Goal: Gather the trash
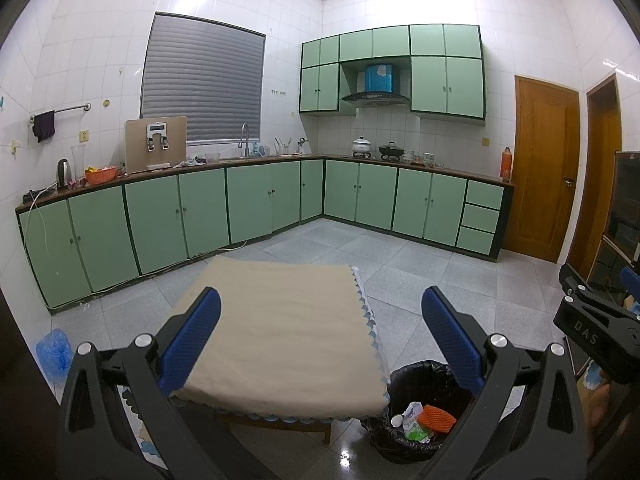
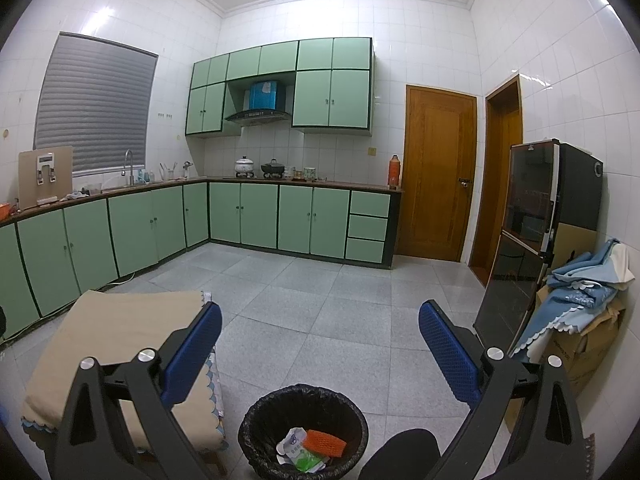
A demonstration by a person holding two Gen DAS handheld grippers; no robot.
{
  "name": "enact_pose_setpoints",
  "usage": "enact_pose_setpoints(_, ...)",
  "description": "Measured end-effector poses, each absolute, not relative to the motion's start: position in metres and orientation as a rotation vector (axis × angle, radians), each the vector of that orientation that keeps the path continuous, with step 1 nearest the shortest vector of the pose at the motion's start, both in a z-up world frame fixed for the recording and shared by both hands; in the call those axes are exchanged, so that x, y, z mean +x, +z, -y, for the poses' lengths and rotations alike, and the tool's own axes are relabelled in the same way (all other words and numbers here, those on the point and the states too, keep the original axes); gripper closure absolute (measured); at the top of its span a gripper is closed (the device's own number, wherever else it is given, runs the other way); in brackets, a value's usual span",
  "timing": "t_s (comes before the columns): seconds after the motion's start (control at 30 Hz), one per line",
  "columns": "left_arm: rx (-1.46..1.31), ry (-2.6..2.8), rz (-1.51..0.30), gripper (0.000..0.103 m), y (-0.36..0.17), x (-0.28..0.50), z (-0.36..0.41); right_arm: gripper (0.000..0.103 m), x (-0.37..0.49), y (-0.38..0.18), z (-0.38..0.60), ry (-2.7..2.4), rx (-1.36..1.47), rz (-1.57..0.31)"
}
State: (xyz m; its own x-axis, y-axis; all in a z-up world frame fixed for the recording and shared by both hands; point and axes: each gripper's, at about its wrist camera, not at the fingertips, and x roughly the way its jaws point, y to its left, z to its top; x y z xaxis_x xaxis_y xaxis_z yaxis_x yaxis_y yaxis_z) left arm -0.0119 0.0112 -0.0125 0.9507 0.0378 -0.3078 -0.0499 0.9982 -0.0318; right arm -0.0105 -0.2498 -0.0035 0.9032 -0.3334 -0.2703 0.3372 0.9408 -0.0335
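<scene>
Walls: I see white tile [image 2: 420,40] all round, glare patches high up.
Floor: grey speckled tiles [image 2: 320,300].
Cabinets: green L-shaped run [image 1: 248,200] from my 9 to 1 o'clock, wall units [image 1: 392,68] above the stove.
Window: shuttered grey blind [image 1: 200,80], 11 o'clock.
Doors: two wooden doors [image 2: 436,176], 2 o'clock.

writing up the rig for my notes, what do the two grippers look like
Both match: the left gripper and right gripper have black angular plastic frames with triangular cutouts, silver round bolt heads at the pivots, and blue textured pads on the fingers. In the left wrist view, the right gripper's side shows white lettering "DAS".
</scene>
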Motion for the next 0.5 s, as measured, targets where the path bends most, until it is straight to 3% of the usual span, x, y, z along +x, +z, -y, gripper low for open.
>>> enact_pose_setpoints(0.5,-0.038,0.044,-0.317,0.006,-0.0141,-0.0116,-0.0114,0.006,-0.009,-0.0025,0.2506,-0.344,0.012,-0.284)
